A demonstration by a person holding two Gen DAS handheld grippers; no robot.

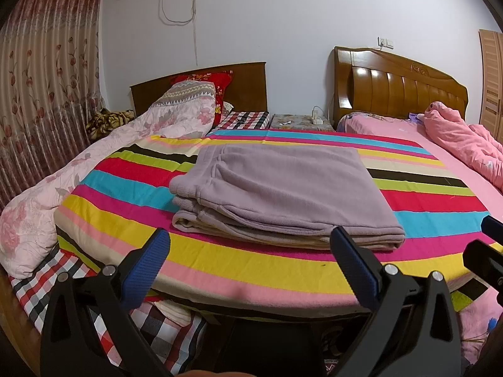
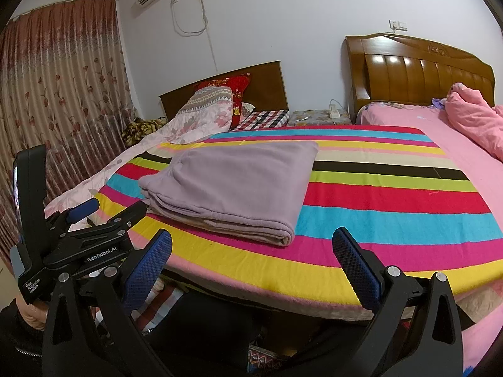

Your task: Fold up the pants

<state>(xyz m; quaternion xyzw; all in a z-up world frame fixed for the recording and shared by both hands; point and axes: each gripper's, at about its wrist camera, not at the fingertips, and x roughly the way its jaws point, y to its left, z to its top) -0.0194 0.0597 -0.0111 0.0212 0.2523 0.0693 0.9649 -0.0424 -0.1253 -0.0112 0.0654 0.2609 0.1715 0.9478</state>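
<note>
Both grippers, left (image 1: 251, 251) and right (image 2: 251, 251), gape wide, empty, near folded lilac pants (image 1: 283, 188) on striped blanket (image 1: 251, 270)

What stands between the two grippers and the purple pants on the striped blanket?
Nothing visible does. The purple pants lie folded on the striped blanket; only bare blanket separates them from the left gripper and right gripper, both with jaws open.

Even indoor light, sharp, fisheye-warped edges.
</note>
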